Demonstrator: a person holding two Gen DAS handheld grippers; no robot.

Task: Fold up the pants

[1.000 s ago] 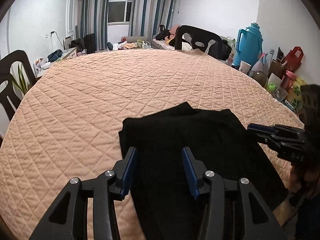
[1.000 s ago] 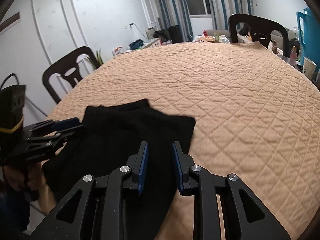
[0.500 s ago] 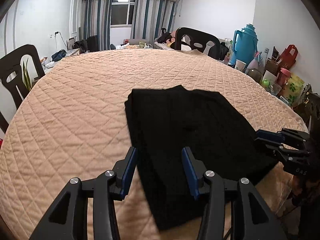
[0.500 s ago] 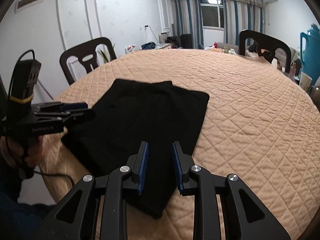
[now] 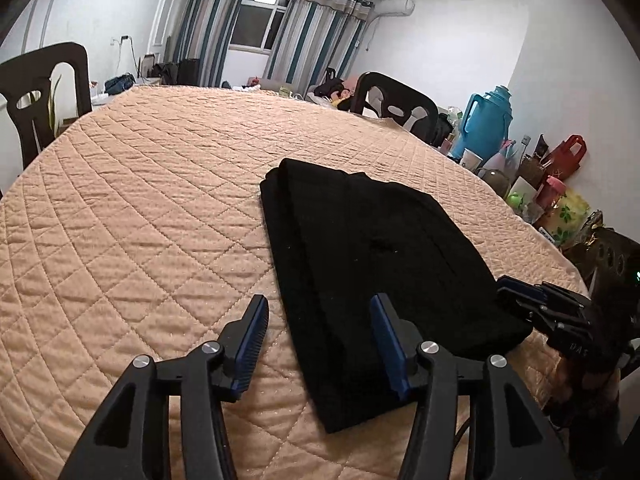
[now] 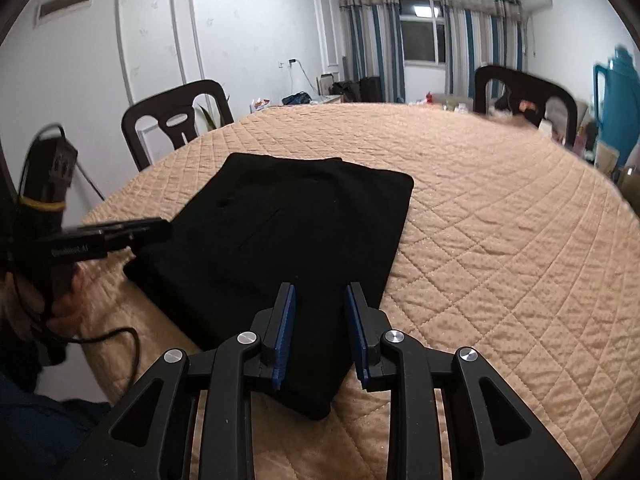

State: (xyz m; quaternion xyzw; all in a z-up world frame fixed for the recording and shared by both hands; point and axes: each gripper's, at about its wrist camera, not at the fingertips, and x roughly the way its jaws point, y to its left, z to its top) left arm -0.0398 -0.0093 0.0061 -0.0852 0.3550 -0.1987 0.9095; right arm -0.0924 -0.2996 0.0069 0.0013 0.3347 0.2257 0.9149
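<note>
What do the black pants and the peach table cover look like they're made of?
Black pants: matte, soft woven or knit cloth, probably; it lies limp with rounded folded edges and no sheen. Exact fibre unclear. Peach table cover: quilted padded fabric; stitched diamond lines puff between seams, with a faint sparkle.

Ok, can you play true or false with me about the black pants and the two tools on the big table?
1. The black pants lie folded flat on the peach quilted cover. True.
2. The left tool is squeezing the pants. False: its jaws are opening and its pads touch nothing.
3. The right tool holds nothing. True; its jaws are opening over the pants.
4. The pants sit in the middle of the table. False: they lie by the near edge.
5. A blue jug stands beside the table. True.
</note>
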